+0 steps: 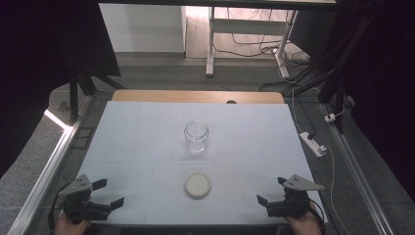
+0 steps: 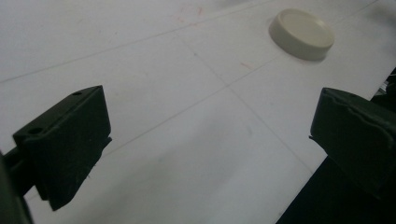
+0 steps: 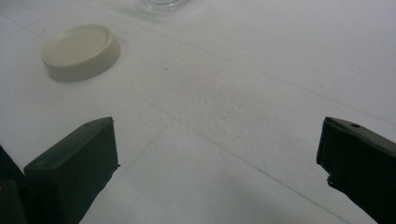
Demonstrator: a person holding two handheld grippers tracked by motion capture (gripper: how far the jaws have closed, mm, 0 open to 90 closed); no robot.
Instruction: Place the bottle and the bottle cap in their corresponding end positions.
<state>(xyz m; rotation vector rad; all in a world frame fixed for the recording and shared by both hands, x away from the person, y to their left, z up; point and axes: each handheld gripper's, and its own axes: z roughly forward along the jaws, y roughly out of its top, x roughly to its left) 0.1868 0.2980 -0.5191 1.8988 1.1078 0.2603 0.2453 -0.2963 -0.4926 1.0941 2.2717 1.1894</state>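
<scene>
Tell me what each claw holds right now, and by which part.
Nothing is held. The left claw and right claw are both open and empty; the cream lid lies untouched on the table.

White power strip (image 1: pixel 313 144) on floor (image 1: pixel 362 176)

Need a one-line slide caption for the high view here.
Open left gripper and open right gripper rest at the table's near corners; a cream lid lies before an empty glass jar.

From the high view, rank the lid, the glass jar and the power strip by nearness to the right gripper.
From the right gripper:
1. Power strip, on the floor just off the table's right edge, about as near as the lid; too close to call.
2. Lid, lying flat toward the left gripper.
3. Glass jar, upright at mid-table, farthest.
</scene>
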